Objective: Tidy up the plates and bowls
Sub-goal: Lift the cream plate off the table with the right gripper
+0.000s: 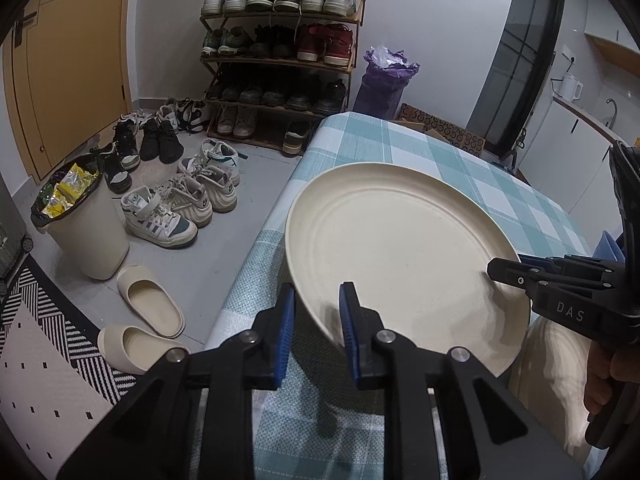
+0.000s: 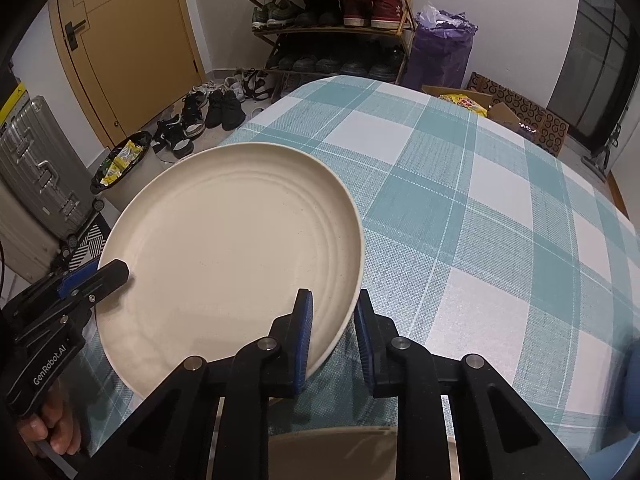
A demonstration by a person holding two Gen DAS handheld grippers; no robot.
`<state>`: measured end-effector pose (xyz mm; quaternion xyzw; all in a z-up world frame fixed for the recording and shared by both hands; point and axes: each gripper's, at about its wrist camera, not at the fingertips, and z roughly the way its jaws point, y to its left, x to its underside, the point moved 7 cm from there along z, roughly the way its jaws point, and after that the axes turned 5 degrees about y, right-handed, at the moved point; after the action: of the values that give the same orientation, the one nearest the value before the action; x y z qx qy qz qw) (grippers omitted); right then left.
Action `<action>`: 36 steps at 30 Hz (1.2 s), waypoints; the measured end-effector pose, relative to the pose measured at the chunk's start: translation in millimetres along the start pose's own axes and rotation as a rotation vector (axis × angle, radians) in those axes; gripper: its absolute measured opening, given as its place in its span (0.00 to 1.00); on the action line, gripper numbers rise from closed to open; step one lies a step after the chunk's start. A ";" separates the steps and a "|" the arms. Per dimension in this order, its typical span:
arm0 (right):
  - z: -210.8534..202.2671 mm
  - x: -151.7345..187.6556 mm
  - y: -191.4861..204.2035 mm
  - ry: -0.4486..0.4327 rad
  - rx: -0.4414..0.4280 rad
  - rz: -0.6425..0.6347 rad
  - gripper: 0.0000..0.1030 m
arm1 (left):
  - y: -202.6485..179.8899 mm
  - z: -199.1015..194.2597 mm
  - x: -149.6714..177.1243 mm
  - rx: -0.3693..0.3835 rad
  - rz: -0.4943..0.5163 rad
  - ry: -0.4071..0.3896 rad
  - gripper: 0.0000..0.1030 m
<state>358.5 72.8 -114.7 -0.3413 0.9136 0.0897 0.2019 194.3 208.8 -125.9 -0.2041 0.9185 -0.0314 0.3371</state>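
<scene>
The left gripper was clamped on the near rim of the cream plate, one jaw above and one below. The right gripper gripped the opposite rim in the same manner. The plate was tilted between both sets of jaws, above the checked counter. Beyond the jaws stood a shoe rack.

Left gripper, bottom centre of its own view, is clamped on the near rim of the plate, one blue pad above the rim and one below. Right gripper, bottom centre of its view, likewise pinches the plate's right rim. A hand shows at that view's lower left, holding the left gripper's handle.
</scene>
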 end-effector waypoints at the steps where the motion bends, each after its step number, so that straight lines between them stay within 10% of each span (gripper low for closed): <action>1: -2.5 -0.1 -0.3 -0.006 0.001 0.002 0.21 | -0.8 -1.4 -0.6 0.001 0.002 -0.004 0.20; 36: -94.8 41.8 -42.1 -0.113 0.051 0.083 0.21 | -73.0 -66.4 0.9 0.105 0.158 -0.087 0.20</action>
<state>328.4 -12.0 -48.2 -0.2922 0.9162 0.0937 0.2577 177.6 136.3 -61.0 -0.1141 0.9133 -0.0439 0.3886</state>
